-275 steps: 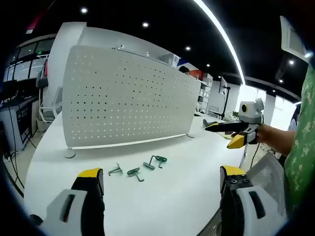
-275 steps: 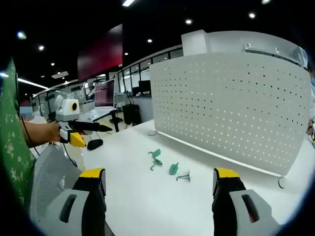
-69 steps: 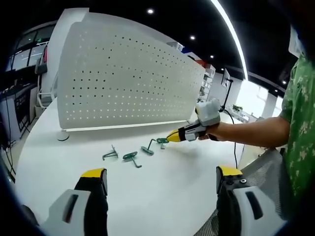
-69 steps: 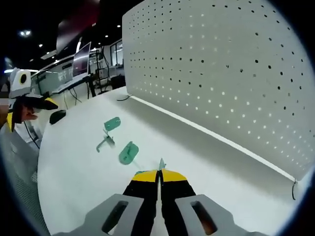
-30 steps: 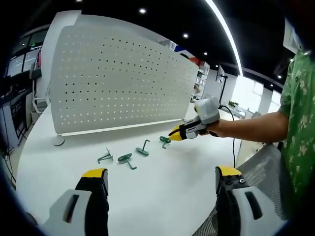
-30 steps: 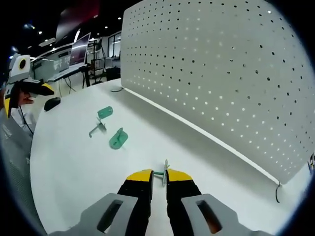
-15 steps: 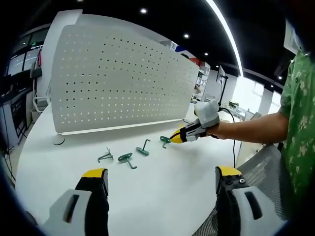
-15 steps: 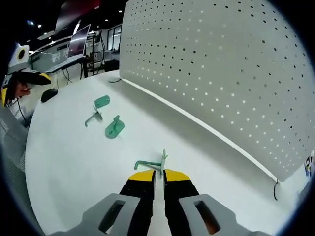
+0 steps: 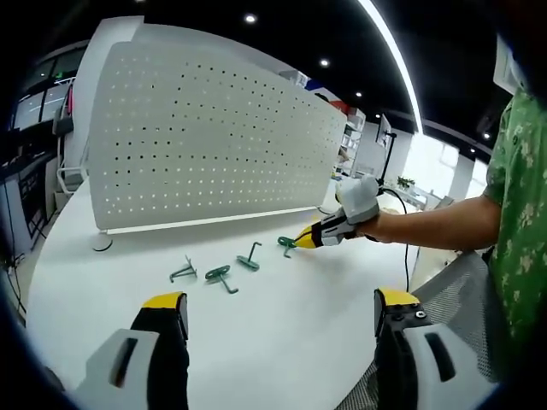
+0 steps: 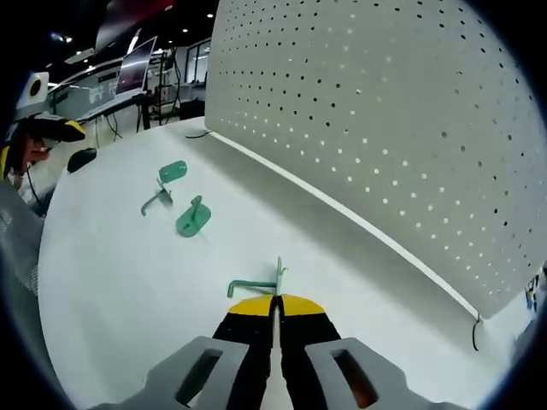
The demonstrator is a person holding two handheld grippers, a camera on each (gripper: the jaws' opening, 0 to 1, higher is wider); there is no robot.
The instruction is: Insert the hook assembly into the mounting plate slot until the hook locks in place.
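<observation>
**Right gripper low at a green hook near the holed board**

The white table (image 9: pixel 282 333) is wide, with lots of bare room in front of the left gripper (image 9: pixel 273 359). Its two yellow-tipped jaws are spread far apart and hold nothing.

Behind the hooks stands the big white board with holes (image 9: pixel 205 154). Its bottom edge runs along the table like a wall. In the right gripper view the board (image 10: pixel 385 111) rises close on the right side, and a strip of bare table lies between it and the hooks.

Four green hooks lie in a loose row on the table. The right gripper (image 10: pixel 274 305) has its jaws pressed together. Right at its tip lies one green hook (image 10: pixel 256 284), with a small flat plate standing up at one end. It is hard to tell if the jaws pinch the hook or just touch it.

In the left gripper view the right gripper (image 9: pixel 309 239) sits with its tip at the end hook (image 9: pixel 285 244), held by a hand (image 9: pixel 376 226). Three other hooks (image 9: pixel 220 275) lie to the left of it, apart from each other. They are small, so their shapes are hard to make out.

At the near edge of the table is a grey mesh chair back (image 9: pixel 444 299), partly cut off.
</observation>
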